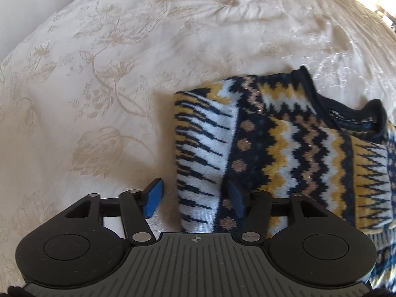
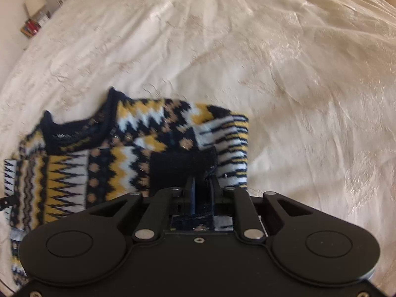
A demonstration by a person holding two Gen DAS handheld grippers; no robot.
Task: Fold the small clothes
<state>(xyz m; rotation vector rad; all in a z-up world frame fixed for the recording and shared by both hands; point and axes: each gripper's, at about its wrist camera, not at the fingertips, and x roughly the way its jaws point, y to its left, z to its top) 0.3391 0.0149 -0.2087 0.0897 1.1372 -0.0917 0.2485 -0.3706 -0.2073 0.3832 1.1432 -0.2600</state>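
- The patterned sweater (image 1: 284, 143) lies on the cream bedspread (image 1: 104, 74), sleeves already tucked across the body.
- Right gripper (image 2: 203, 185) is pinched onto the dark cuff (image 2: 183, 170) (mid sleeve-fold, I'd say).
- Left gripper (image 1: 195, 198) hovers wide apart at the sweater's edge.
- Next: lay the cuff flat, then let go.

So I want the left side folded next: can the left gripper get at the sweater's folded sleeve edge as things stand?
Probably yes. The left gripper is open, its fingers either side of the sweater's folded sleeve edge, with nothing between. The right gripper is shut on the cuff, well aside.
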